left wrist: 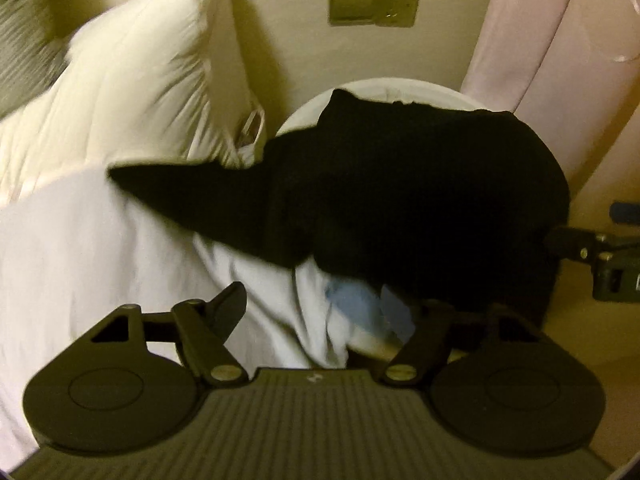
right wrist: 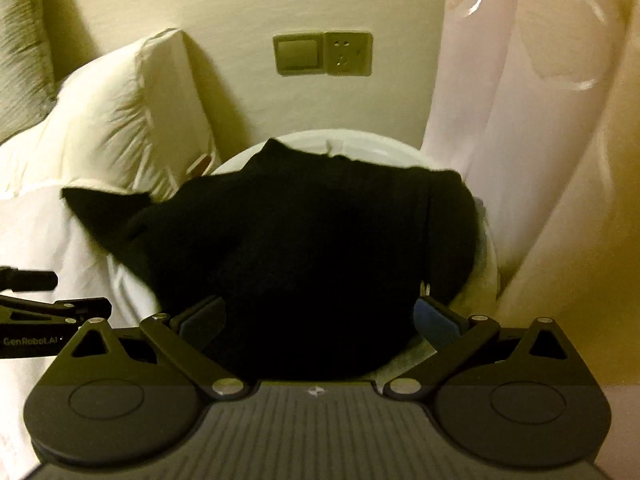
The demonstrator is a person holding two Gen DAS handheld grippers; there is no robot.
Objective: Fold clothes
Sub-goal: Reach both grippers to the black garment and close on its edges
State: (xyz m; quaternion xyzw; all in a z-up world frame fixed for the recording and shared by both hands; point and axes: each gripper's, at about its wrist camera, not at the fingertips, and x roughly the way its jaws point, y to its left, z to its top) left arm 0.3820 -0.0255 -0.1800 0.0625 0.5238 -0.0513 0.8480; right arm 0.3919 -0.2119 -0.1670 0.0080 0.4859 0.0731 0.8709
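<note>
Right wrist view: black garment draped over round white basket beside bed, one corner spilling onto white sheet; right gripper and left gripper both spread apart, straddling its near edge, likely for grabbing.

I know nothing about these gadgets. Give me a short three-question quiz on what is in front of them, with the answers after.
1. True or false: the black garment lies neatly folded flat on the bed.
2. Which is right about the right gripper? A) its fingers are spread apart on either side of the dark cloth; B) it is clamped on the pillow; C) it holds a hanger.
3. Fill in: on the wall above the round white basin sits a switch and ____ plate.

Key
1. False: it is draped loosely over the basin, one corner trailing onto the white bedding.
2. A.
3. Socket.
</note>
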